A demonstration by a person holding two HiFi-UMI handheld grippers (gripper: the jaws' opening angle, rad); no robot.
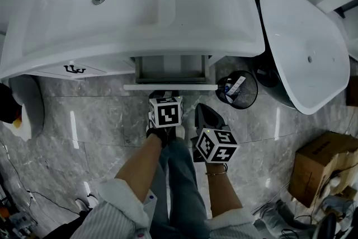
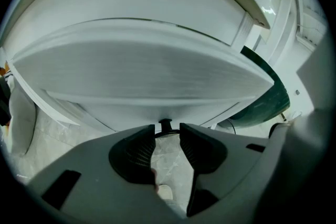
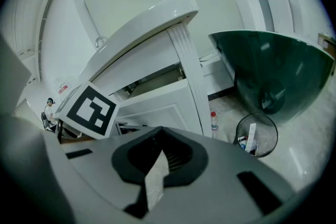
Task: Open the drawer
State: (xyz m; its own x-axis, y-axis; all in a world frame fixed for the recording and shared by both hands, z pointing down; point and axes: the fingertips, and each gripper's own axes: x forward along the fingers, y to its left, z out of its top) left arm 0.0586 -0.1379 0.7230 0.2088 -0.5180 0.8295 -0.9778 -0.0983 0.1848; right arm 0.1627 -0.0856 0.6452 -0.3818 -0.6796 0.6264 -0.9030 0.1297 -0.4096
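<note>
The white drawer [image 1: 170, 69] under the washbasin counter stands pulled out, its front panel [image 1: 170, 87] toward me. My left gripper [image 1: 166, 93] reaches up to that front, below its marker cube. In the left gripper view the small black drawer handle [image 2: 166, 126] sits at the tips of the jaws, and the left gripper [image 2: 167, 131] is shut on it. My right gripper [image 1: 205, 116] hangs just right of the drawer, apart from it. In its own view the right gripper [image 3: 160, 139] is shut with nothing held.
A white washbasin [image 1: 128, 3] tops the cabinet, and a second black handle [image 1: 74, 69] sits on the left door. A wire wastebasket [image 1: 237, 89] and a big oval tub [image 1: 305, 47] stand to the right. A cardboard box [image 1: 324, 165] lies on the marble floor. My legs are below the grippers.
</note>
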